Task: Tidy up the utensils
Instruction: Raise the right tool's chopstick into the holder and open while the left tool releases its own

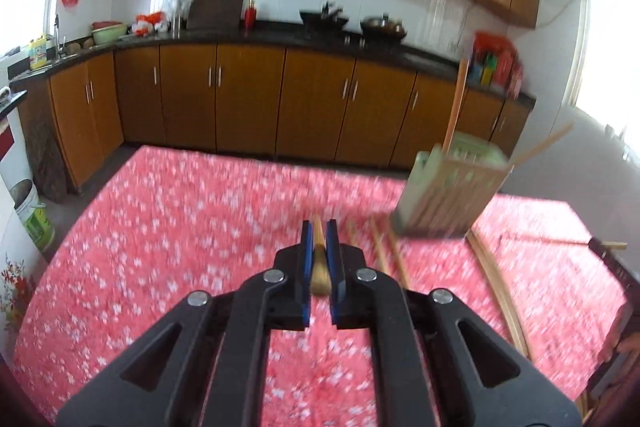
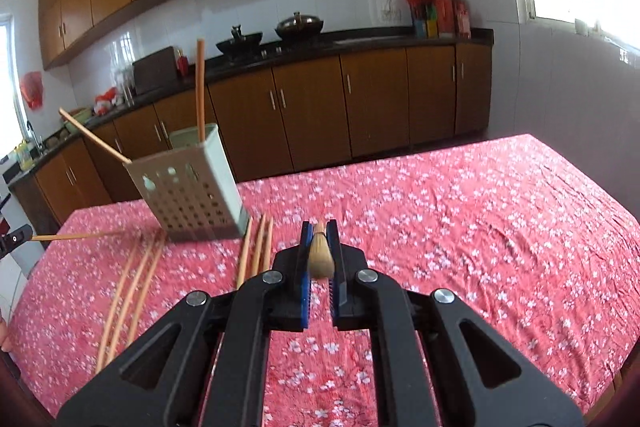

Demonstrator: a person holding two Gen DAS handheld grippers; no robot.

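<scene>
Bamboo chopsticks are the work here, and most of them are not yet put away. The pale green holder stands on the table, which is covered in a red flowered cloth, and only two sticks rise out of it: one nearly upright and one leaning far out over its rim. The left gripper has its jaws closed narrow on a single chopstick, seen end-on between the blue pads; the right gripper likewise has its jaws clamped on one chopstick, its blunt end toward the camera. Both held sticks appear clear of the cloth and short of the holder, so I judge this to be the carrying step, with the drop-in yet to come. Left lying on the cloth are a group of three loose chopsticks just beside the holder's base and another loose bundle further left. The left wrist view is blurred, so exact counts there are uncertain.
</scene>
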